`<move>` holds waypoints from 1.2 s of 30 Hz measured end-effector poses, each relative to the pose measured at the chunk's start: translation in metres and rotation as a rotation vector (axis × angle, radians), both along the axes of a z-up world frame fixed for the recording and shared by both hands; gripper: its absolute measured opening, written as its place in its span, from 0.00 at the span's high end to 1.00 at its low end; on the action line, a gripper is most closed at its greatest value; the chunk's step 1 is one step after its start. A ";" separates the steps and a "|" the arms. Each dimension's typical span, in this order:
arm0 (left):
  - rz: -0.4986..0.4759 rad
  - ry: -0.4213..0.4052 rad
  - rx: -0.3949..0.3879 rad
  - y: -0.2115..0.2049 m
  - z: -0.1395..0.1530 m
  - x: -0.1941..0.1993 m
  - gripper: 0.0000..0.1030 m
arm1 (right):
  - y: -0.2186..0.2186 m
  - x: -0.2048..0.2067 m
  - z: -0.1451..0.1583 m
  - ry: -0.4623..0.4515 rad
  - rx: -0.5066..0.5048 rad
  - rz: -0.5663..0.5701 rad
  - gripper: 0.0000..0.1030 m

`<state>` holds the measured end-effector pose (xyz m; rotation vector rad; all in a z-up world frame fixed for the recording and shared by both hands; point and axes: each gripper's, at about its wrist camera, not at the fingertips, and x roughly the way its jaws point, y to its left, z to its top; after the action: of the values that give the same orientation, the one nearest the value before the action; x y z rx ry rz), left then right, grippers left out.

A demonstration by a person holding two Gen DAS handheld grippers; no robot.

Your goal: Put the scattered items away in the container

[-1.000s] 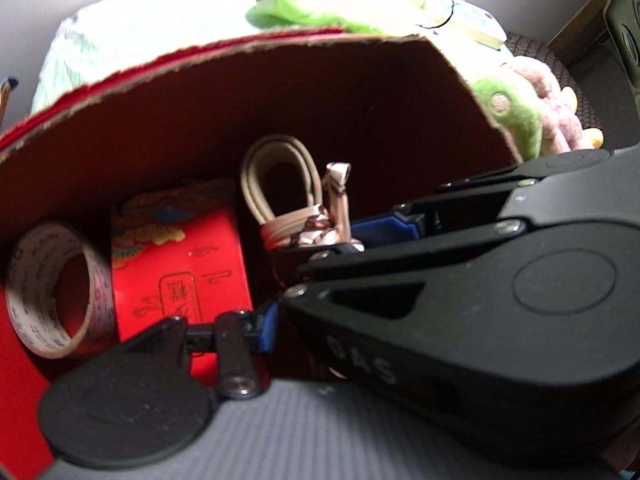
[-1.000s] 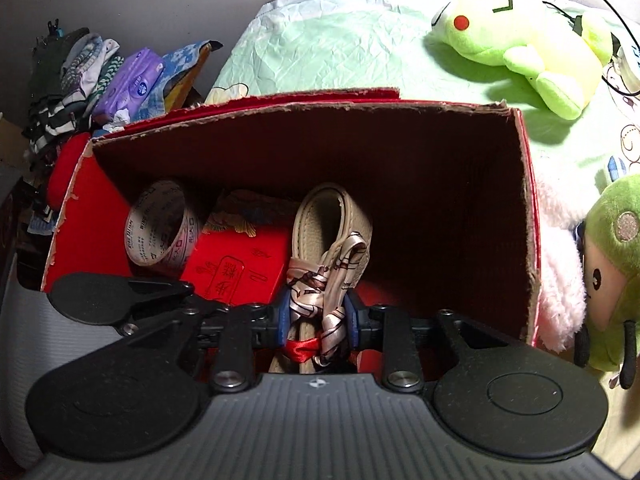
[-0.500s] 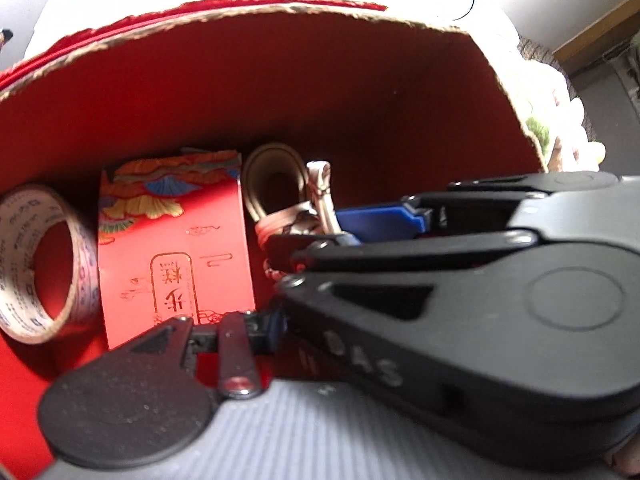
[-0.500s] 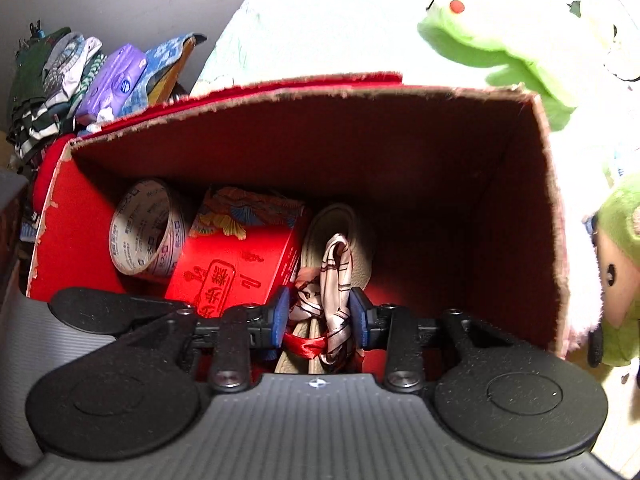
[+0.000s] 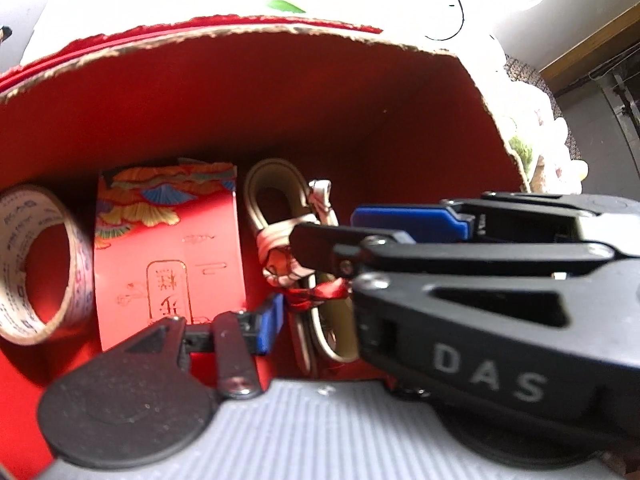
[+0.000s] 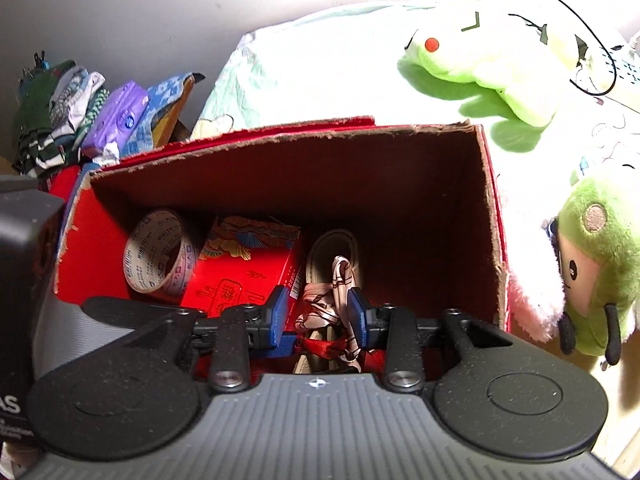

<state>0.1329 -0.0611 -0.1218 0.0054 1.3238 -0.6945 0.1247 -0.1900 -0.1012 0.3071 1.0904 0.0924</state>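
Blue pads tip the right gripper (image 6: 315,312), which hangs over the near edge of the box (image 6: 490,216) with its jaws parted a little. Between the pads shows the strap (image 6: 334,276), a beige band looped and bound with a patterned scarf and a red ribbon; whether the pads touch the scarf cannot be told, and they do not look pressed onto it. The strap lies on the box floor, running from the near wall toward the middle.

Seen from the left wrist, the left gripper (image 5: 316,316) shows only 1 blue pad (image 5: 269,326), low beside the strap (image 5: 276,236); its other finger is hidden behind the right gripper (image 5: 400,224), which crosses in front of it, so its width cannot be told.

Just left of the strap lies a red packet (image 6: 244,276) with gold characters and a painted top, tilted against the floor. Left of that stands a tape roll (image 6: 162,258) on edge, touching the packet.

Beyond the box, on pale bedding (image 6: 304,76), lies a green plush (image 6: 484,68), with a 2nd plush (image 6: 596,264) by the right wall. A heap of clothes (image 6: 76,112) sits far left.
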 end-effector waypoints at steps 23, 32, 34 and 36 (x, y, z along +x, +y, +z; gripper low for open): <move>0.159 -0.284 0.215 0.015 0.048 -0.029 0.33 | -0.004 -0.024 0.019 -0.104 0.021 -0.028 0.60; 0.212 -0.331 0.243 0.011 0.042 -0.035 0.25 | -0.005 -0.034 0.022 -0.106 0.027 -0.040 0.59; 0.222 -0.343 0.255 0.013 0.044 -0.037 0.21 | -0.007 -0.037 0.022 -0.108 0.029 -0.053 0.58; 0.228 -0.355 0.266 0.015 0.047 -0.039 0.19 | -0.009 -0.040 0.022 -0.107 0.033 -0.064 0.58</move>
<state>0.0935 -0.0462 -0.0751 0.1823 1.0447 -0.3019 0.0849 -0.1985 -0.0789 0.3630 0.9734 0.0693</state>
